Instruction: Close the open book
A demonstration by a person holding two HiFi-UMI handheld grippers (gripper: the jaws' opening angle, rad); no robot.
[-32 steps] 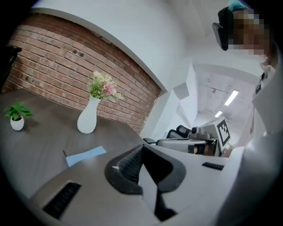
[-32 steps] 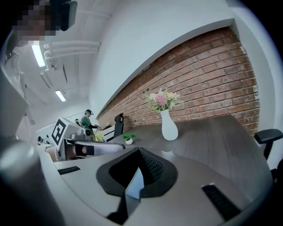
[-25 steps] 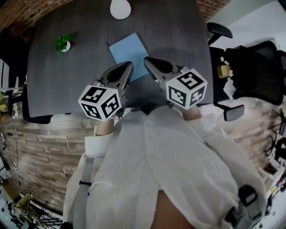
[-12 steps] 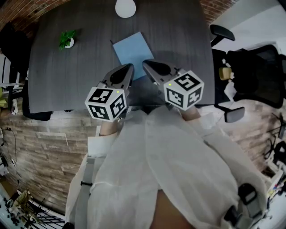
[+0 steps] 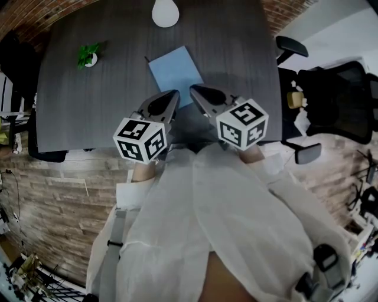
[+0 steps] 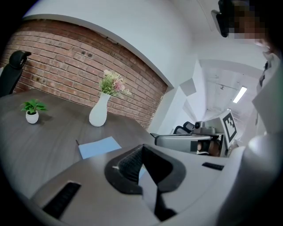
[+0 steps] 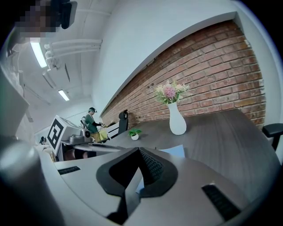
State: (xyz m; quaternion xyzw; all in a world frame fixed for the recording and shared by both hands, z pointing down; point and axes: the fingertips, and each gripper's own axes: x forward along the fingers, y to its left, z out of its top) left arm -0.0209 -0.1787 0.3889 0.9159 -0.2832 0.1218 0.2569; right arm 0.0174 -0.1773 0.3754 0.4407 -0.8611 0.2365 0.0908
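Your left claw [image 5: 173, 94] and right claw [image 5: 194, 89] are both closed and empty, near the blue book [image 5: 175, 69] lying flat on the bench [image 5: 82, 112]; it seems thin and light, so take its cover edge.

- book [image 5: 174, 69]: near corner covered by left gripper [image 5: 173, 94] and right gripper [image 5: 194, 89] in head view; closed fingers block its near part in both gripper views
- vase [image 5: 165, 12]: at desk [image 5: 88, 112] far edge, cut by head view's top edge
- desk near edge: middle hidden behind grippers
- background person [image 7: 92, 121]: too small to tell
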